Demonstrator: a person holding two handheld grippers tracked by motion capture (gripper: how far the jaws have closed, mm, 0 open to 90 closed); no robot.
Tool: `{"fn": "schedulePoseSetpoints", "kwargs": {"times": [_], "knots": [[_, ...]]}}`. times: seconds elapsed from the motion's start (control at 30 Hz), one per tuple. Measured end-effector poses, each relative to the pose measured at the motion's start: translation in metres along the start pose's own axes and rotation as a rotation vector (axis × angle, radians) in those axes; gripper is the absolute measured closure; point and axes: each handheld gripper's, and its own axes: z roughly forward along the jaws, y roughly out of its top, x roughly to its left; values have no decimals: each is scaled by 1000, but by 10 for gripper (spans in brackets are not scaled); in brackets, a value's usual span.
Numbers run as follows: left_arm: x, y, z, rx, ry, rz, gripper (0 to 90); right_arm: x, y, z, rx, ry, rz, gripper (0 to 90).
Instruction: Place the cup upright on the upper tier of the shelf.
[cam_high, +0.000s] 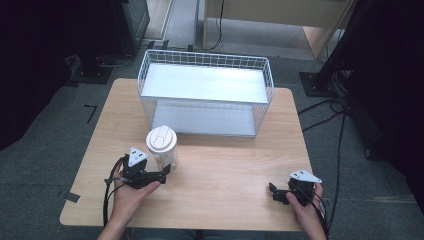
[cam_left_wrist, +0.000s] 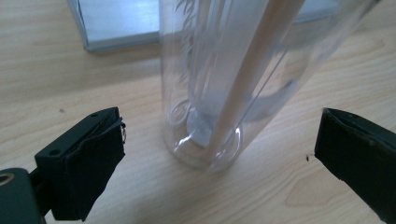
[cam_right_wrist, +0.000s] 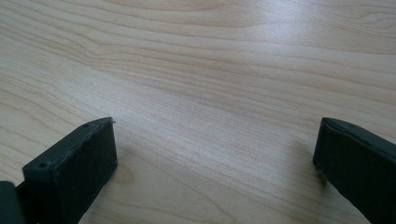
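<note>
1. High view puts the left hand (cam_high: 131, 192) at about 7 o'clock on the wooden table (cam_high: 225, 170), forearm coming up from the bottom edge, fingers wrapped round the body of the left gripper (cam_high: 165, 172), which lies roughly level and points toward 2 o'clock.
2. Its tip sits just beside the base of a clear plastic tumbler (cam_high: 162, 147) with a white lid, which stands upright left of the table's centre, at 6 o'clock from the left end of the white wire basket (cam_high: 206, 92).
3. Left gripper view looks along the two black jaws, spread wide, with the tumbler (cam_left_wrist: 210, 93) between them and ahead at 12 o'clock; neither pad touches its wall, and bare wood shows on both sides of it.
4. A pale straw (cam_left_wrist: 252, 74) leans inside the tumbler, its foot resting on the bottom.
5. At about 5 o'clock on the table, the right hand (cam_high: 305, 205) holds the right gripper (cam_high: 272, 192) low over the wood, pointing toward 9 o'clock, well apart from the tumbler.
6. Right gripper view shows its jaws spread wide over bare table (cam_right_wrist: 210, 70), nothing between them.
</note>
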Motion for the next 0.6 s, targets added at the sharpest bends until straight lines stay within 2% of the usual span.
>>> {"fn": "schedulePoseSetpoints", "kwargs": {"times": [0.17, 0.37, 0.43, 0.53, 0.6], "knots": [[-2, 5, 6, -17, -13, -12, 21, 0, 0, 0, 0, 0, 0, 0], [-7, 10, 11, -34, 7, 5, 22, 0, 0, 0, 0, 0, 0, 0], [-9, 12, 11, -49, 14, 13, 53, 0, 0, 0, 0, 0, 0, 0], [-11, 17, 12, -61, 8, 5, 63, 0, 0, 0, 0, 0, 0, 0], [-13, 22, 15, -49, 11, 5, 70, 0, 0, 0, 0, 0, 0, 0]]}}
